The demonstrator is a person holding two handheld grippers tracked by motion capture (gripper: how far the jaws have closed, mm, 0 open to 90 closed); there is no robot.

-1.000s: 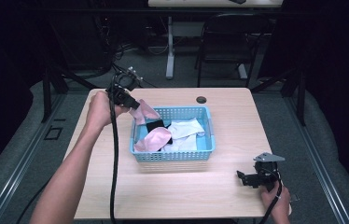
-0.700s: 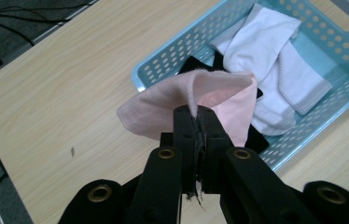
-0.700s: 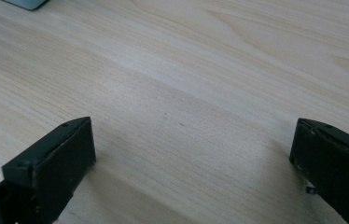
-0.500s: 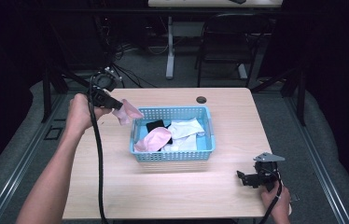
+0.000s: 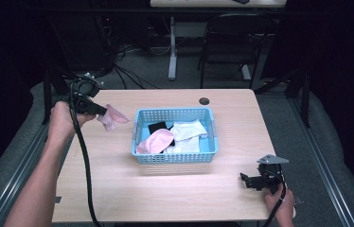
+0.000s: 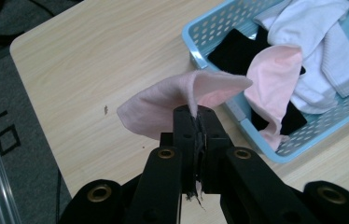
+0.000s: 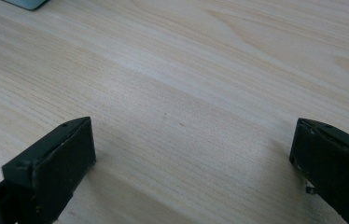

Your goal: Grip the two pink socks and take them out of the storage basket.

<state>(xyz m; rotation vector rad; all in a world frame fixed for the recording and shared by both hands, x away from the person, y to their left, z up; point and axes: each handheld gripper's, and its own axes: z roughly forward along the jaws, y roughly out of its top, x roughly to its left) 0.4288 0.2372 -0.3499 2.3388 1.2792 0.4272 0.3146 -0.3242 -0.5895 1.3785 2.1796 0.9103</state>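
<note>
Holding a small pale pink cloth sock (image 6: 182,100) clamped tight between its jaws, the left gripper (image 5: 100,110) hangs over the bare left part of the counter, just beside the light blue perforated plastic basket (image 5: 173,157) and clear of its rim. Judging by that, one piece is out of the basket and not yet set down. Left inside are another pink sock (image 5: 157,140), a black piece (image 5: 158,127) and white socks (image 5: 188,130), so most of the emptying seems still ahead. The right gripper (image 5: 250,180) rests low at the counter's near right corner, jaws spread wide with nothing between them, well apart from the basket.

The counter (image 5: 175,194) is light wood-grain laminate with a round cable hole (image 5: 204,100) near its far edge. Around it the room is dark: grey carpet, cables on the floor, a black chair (image 5: 226,45) and a second desk's leg behind.
</note>
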